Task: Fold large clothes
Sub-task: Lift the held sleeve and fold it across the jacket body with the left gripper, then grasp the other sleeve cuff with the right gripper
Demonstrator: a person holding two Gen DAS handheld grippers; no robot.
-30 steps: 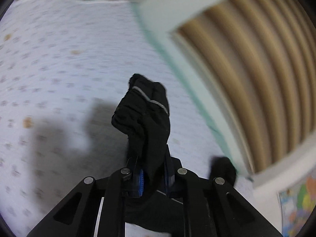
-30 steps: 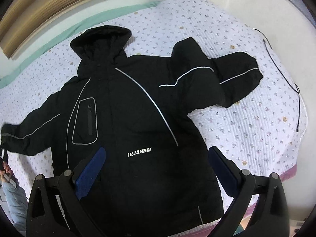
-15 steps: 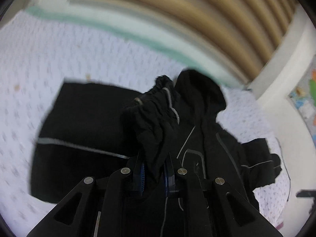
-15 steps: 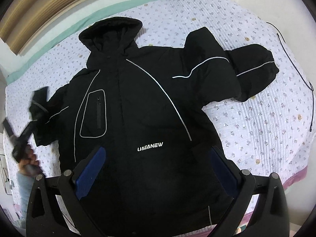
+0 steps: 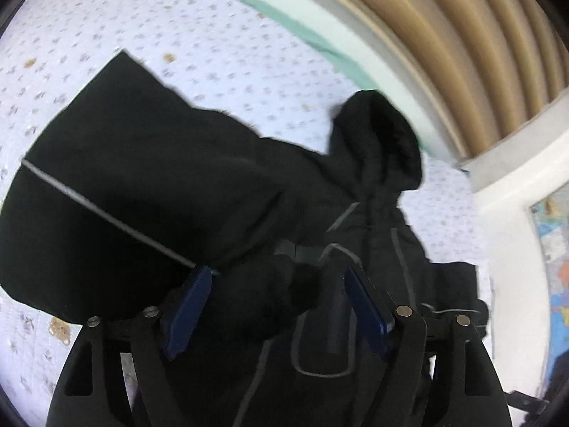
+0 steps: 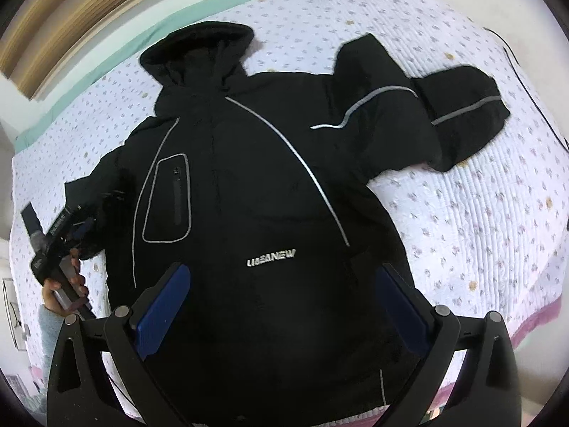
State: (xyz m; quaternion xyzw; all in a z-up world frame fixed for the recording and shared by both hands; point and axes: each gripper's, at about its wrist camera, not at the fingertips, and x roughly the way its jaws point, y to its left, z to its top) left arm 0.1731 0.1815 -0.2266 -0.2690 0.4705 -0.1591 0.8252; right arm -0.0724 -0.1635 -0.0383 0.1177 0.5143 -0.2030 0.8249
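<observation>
A black hooded jacket [image 6: 256, 192] with grey piping lies front up on a flowered white bedspread [image 6: 480, 220]. Its right sleeve [image 6: 458, 114] lies folded on the bed. Its left sleeve [image 5: 117, 192] is doubled back toward the chest. My left gripper [image 5: 277, 306] is open, its blue pads [image 5: 188, 306] apart, with the sleeve cuff lying loose between them; it also shows at the left in the right wrist view [image 6: 74, 227]. My right gripper [image 6: 281, 302] is open and empty, hovering above the jacket's lower hem.
A green sheet edge [image 6: 220, 0] and a tan curtain [image 5: 462, 35] run along the far side of the bed. A thin black cable [image 6: 533, 82] lies at the bed's right. A pink edge [image 6: 526, 323] marks the near side.
My left gripper carried the left sleeve cuff inward toward the jacket's chest, then opened its jaws. The right gripper drifted slightly closer over the hem, still open.
</observation>
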